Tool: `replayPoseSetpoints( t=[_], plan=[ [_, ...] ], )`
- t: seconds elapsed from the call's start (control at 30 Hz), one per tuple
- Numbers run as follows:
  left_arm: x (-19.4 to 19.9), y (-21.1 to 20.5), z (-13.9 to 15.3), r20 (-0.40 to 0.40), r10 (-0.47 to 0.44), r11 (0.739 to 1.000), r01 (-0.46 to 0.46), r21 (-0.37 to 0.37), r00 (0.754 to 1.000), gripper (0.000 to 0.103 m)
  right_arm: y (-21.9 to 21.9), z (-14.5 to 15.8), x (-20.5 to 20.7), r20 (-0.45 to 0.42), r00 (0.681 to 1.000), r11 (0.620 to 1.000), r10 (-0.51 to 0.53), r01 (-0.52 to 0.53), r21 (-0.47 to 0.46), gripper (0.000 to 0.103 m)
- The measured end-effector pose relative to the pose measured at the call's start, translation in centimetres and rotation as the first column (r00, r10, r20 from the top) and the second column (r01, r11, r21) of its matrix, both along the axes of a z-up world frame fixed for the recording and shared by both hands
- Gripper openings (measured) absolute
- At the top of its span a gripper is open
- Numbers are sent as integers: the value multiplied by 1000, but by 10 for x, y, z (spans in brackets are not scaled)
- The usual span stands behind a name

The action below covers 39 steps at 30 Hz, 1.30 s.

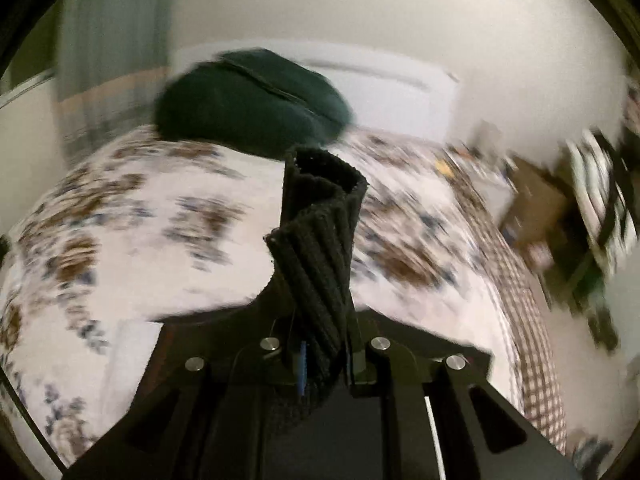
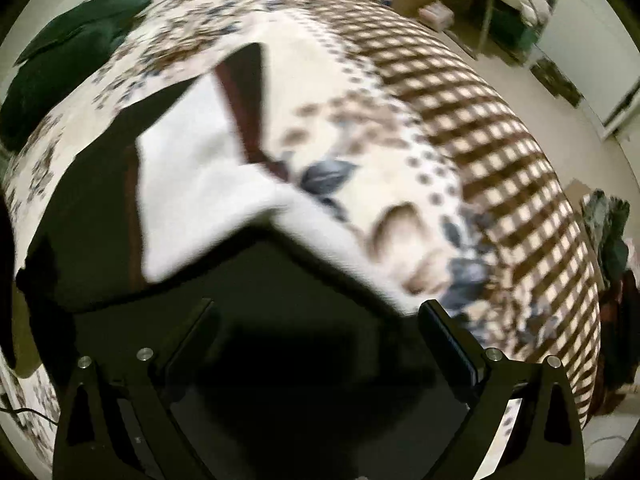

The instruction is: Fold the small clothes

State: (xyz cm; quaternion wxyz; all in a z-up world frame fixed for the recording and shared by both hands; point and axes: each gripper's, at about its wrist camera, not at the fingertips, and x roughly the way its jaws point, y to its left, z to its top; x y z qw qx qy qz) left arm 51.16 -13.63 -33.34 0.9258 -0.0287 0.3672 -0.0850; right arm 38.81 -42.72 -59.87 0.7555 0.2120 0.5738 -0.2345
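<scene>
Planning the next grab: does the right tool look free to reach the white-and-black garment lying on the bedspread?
Probably yes: the right tool is open and empty, right above the white-and-black garment, nothing between them.

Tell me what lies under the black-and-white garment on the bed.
Under the black-and-white garment only the floral bedspread shows around its edges; anything directly beneath it is covered.

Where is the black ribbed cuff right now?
In the left wrist view, the black ribbed cuff is pinched in the shut left gripper, sticking up at the middle over the flowery bedspread, just below the dark green pillow.
</scene>
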Motion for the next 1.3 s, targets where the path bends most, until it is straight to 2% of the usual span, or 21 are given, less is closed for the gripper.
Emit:
replayPoseSetpoints(
  t=[0.17, 0.3, 0.37, 0.4, 0.43, 0.47, 0.5, 0.6, 0.7, 0.77, 0.87, 0.97, 1.0, 1.03, 1.07, 1.1, 1.13, 1.2, 1.3],
  plan=[
    [-13, -83, -51, -89, -142, 985, 149, 82, 986, 10, -37, -9, -16, -24, 999, 999, -48, 48, 19, 101],
    [-21, -116, -88, -212, -191, 969, 219, 118, 959, 15, -51, -10, -20, -12, 999, 997, -52, 53, 65, 101],
    [-22, -120, -96, -260, -209, 966, 241, 96, 943, 17, -58, -7, -21, 18, 999, 992, -44, 42, 117, 101],
    [-25, -114, -95, -259, -211, 967, 240, 87, 943, 29, -59, -3, -20, 37, 999, 989, -38, 33, 143, 101],
    [-27, -105, -93, -254, -202, 969, 231, 89, 946, 57, -61, 1, -20, 53, 998, 986, -32, 23, 167, 101],
    [-29, -98, -91, -254, -196, 972, 222, 77, 947, 75, -64, 6, -19, 73, 997, 980, -25, 10, 200, 101],
    [-30, -81, -84, -249, -173, 979, 194, 60, 953, 100, -65, 10, -17, 89, 996, 975, -22, 2, 221, 101],
    [-35, -34, -78, -224, -96, 993, 109, 46, 970, 101, -67, 27, -7, 145, 989, 959, -12, -29, 282, 101],
    [-33, 24, -81, -222, 37, 996, -17, 91, 974, 101, -64, 40, 16, 190, 982, 939, 1, -66, 337, 101],
    [-30, 57, -92, -234, 113, 988, -84, 129, 966, 101, -58, 43, 41, 226, 974, 922, 17, -103, 374, 101],
    [-23, 99, -118, -275, 224, 966, -175, 190, 935, 101, -45, 35, 88, 252, 967, 907, 39, -140, 396, 100],
    [-20, 124, -138, -279, 292, 943, -225, 246, 915, 101, -36, 13, 127, 212, 976, 910, 49, -131, 394, 99],
    [-20, 131, -142, -280, 309, 936, -239, 257, 909, 101, -36, 1, 139, 183, 982, 905, 40, -113, 409, 88],
    [-19, 138, -145, -283, 319, 933, -247, 260, 905, 101, -33, -9, 148, 165, 986, 900, 33, -101, 424, 69],
    [-19, 143, -149, -287, 329, 930, -255, 265, 900, 101, -30, -19, 157, 139, 990, 897, 33, -91, 434, 57],
    [-20, 147, -153, -292, 341, 926, -266, 267, 894, 101, -25, -27, 164, 113, 993, 904, 35, -80, 419, 28],
    [-19, 152, -154, -296, 346, 925, -272, 264, 890, 101, -22, -31, 167, 110, 993, 911, 37, -79, 404, 20],
    [-17, 159, -157, -303, 360, 922, -287, 260, 882, 101, -18, -23, 165, 136, 990, 938, 33, -77, 338, 14],
    [-15, 169, -156, -301, 368, 922, -302, 243, 880, 101, -26, -8, 151, 177, 984, 961, -10, -40, 275, 12]
  ],
)
